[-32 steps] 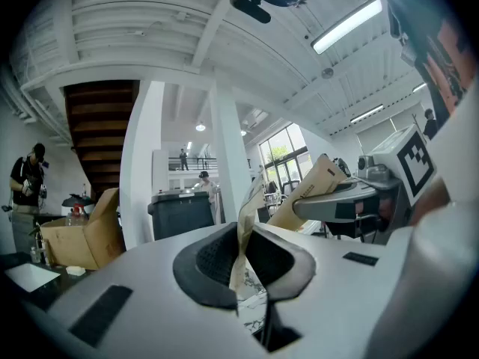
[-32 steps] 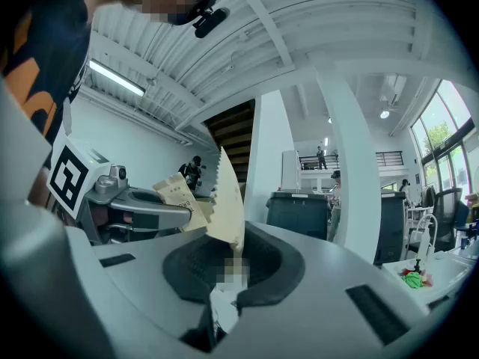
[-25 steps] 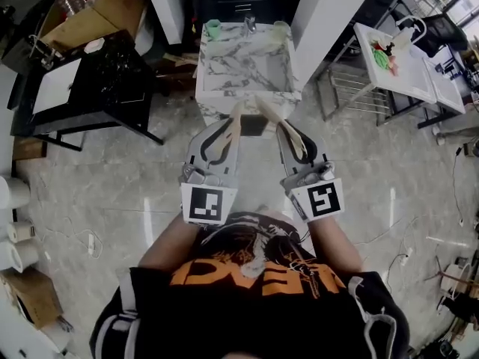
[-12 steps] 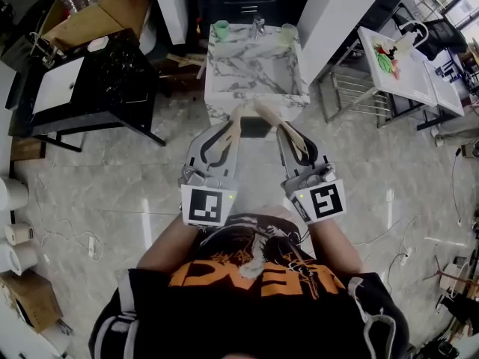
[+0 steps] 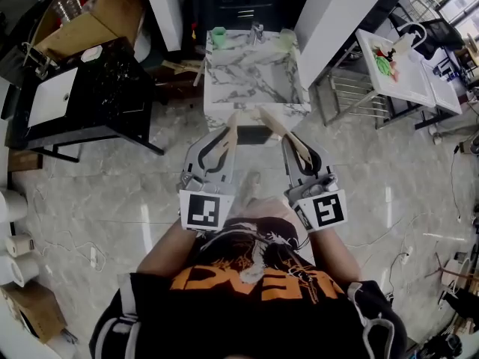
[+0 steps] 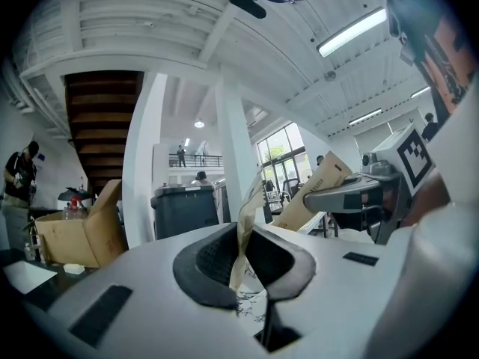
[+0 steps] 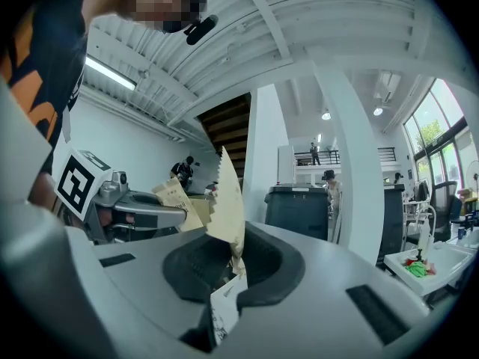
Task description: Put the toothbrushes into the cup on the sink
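Each gripper holds a toothbrush in a tan paper packet. In the head view my left gripper point(image 5: 228, 137) is shut on one packet point(image 5: 232, 123), and my right gripper point(image 5: 299, 148) is shut on the other packet point(image 5: 274, 125). Both are held above the floor, just short of the marble sink point(image 5: 293, 77). A green cup point(image 5: 218, 36) stands on the sink's far left corner. The left gripper view shows its packet point(image 6: 245, 226) pinched between the pads. In the right gripper view the serrated packet point(image 7: 227, 208) sticks up from the jaws.
A black table point(image 5: 112, 81) with a white board stands to the left of the sink. A white table point(image 5: 408, 69) with green and red items and a wire rack point(image 5: 352, 88) stand to the right. Paper rolls point(image 5: 15, 245) line the left edge. A white column point(image 5: 329, 13) rises behind the sink.
The sink has shifted slightly right and nearer in the head view. Both grippers stay shut on their packets in the same pose.
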Demonstrator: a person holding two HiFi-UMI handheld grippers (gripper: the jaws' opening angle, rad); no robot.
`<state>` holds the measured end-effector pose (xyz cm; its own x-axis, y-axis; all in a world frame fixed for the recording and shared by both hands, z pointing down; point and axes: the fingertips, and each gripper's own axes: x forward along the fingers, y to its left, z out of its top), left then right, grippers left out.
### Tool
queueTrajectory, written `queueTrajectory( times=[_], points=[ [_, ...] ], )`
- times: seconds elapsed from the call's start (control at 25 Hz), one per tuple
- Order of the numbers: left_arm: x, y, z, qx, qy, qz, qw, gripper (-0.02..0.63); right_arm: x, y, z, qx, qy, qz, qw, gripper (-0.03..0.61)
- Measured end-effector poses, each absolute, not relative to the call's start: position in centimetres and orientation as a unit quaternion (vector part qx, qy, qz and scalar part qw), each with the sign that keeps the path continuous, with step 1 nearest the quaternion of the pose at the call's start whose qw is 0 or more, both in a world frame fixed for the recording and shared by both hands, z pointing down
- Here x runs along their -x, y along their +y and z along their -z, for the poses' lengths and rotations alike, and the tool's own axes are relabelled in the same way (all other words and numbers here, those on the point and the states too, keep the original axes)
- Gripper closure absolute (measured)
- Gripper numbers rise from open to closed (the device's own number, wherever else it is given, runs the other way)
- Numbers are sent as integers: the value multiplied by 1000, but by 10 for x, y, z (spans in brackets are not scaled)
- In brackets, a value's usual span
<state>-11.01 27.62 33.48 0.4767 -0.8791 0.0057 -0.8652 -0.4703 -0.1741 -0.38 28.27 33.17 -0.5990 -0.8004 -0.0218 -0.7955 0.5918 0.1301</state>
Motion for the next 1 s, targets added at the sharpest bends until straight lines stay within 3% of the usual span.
queueTrajectory(
  times=[1.0],
  points=[
    [39, 32, -323, 825, 553, 73, 86, 565, -67, 16, -336, -394, -918, 44, -15, 538]
  ],
)
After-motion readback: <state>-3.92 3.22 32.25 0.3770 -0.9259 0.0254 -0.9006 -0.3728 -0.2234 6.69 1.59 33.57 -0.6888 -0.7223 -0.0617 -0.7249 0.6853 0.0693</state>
